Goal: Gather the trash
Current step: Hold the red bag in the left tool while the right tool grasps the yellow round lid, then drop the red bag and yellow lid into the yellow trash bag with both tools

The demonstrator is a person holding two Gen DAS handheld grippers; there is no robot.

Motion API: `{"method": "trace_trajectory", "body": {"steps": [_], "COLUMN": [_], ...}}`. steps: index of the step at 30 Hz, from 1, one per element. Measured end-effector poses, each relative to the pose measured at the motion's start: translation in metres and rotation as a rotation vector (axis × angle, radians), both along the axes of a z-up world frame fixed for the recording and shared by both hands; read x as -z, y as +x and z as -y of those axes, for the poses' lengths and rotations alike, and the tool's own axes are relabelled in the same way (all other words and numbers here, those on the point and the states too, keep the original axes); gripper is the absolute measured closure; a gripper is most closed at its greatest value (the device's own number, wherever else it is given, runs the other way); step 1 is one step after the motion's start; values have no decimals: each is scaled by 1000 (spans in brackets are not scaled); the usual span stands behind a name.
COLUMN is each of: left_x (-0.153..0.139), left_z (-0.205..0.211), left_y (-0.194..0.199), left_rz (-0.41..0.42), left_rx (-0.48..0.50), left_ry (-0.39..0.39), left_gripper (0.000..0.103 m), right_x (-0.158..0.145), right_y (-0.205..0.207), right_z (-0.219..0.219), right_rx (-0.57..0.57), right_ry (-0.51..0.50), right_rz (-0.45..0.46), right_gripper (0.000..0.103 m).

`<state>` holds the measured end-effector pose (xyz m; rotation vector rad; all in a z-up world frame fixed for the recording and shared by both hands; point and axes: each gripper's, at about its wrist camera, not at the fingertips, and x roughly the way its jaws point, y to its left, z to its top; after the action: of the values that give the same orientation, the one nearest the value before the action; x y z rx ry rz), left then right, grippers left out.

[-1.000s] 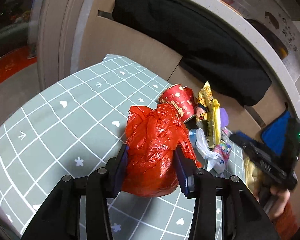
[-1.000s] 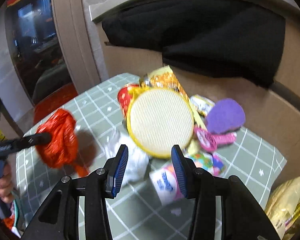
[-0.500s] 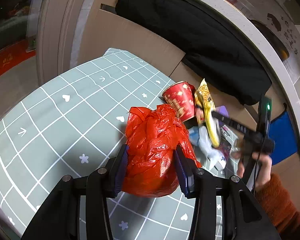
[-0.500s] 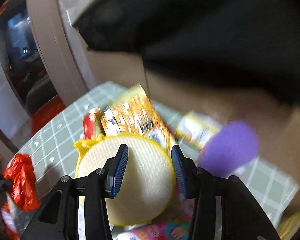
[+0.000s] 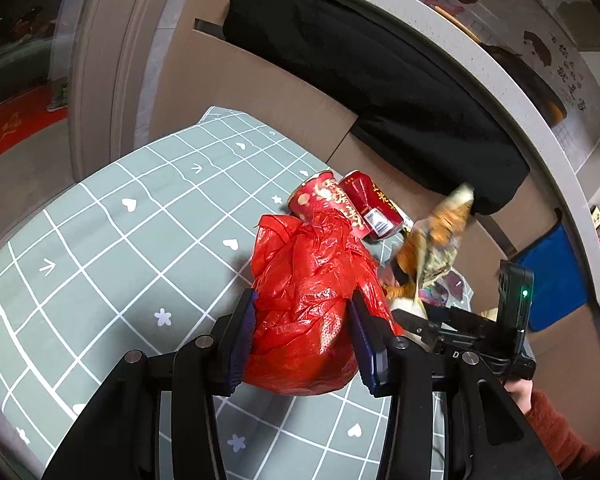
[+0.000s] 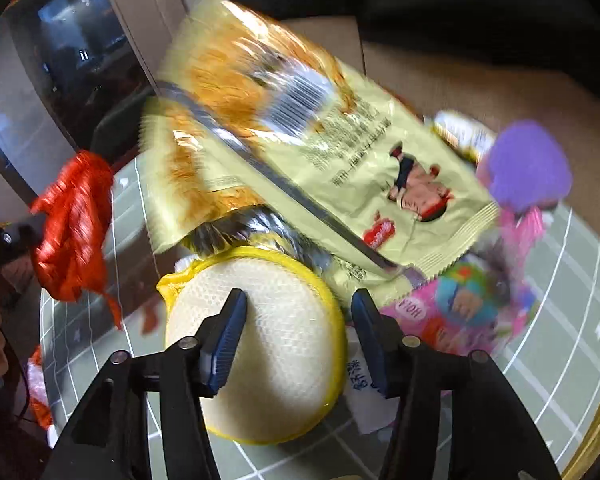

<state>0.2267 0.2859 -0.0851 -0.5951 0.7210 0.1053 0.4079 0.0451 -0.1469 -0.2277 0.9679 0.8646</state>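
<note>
showing the left tongs (image 5: 304,338) pinching a red plastic bag (image 5: 308,304) low on its bulging body, just above the grid-patterned counter (image 5: 112,248). the bag looks light, soft and crinkly, likely to slip or tear; its knotted neck seems the firmer hold. the right tongs (image 6: 298,338) stand spread over a round pad with a yellow rim (image 6: 260,344) in the trash pile, the pad lying between them unpinched. the pad appears light and springy, best taken across its rim. a snack wrapper (image 6: 312,152) leaning above it is thin, slick and easily dragged along. compared with a second ago, the right tongs have just been opening and sit lower and much nearer the pad; the left grip is unchanged.
</note>
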Motion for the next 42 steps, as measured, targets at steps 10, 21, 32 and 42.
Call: {"method": "trace_trajectory", "body": {"steps": [10, 21, 32, 42], "left_x": [-12, -37, -79, -121], "left_z": [14, 65, 147, 239], "left_y": [-15, -22, -16, 4], "left_rz": [24, 75, 168, 251], "left_rx": [15, 95, 205, 367], "left_ry": [16, 58, 182, 217], "left_gripper": [58, 58, 59, 60], "right_x": [-43, -118, -153, -184], "right_y": [-40, -81, -120, -149], "right_z": [27, 99, 161, 226], "right_rx": [-15, 152, 261, 369], "right_ry": [78, 77, 128, 154], "right_rz": [56, 266, 421, 542], "right_gripper": [89, 90, 90, 90]}}
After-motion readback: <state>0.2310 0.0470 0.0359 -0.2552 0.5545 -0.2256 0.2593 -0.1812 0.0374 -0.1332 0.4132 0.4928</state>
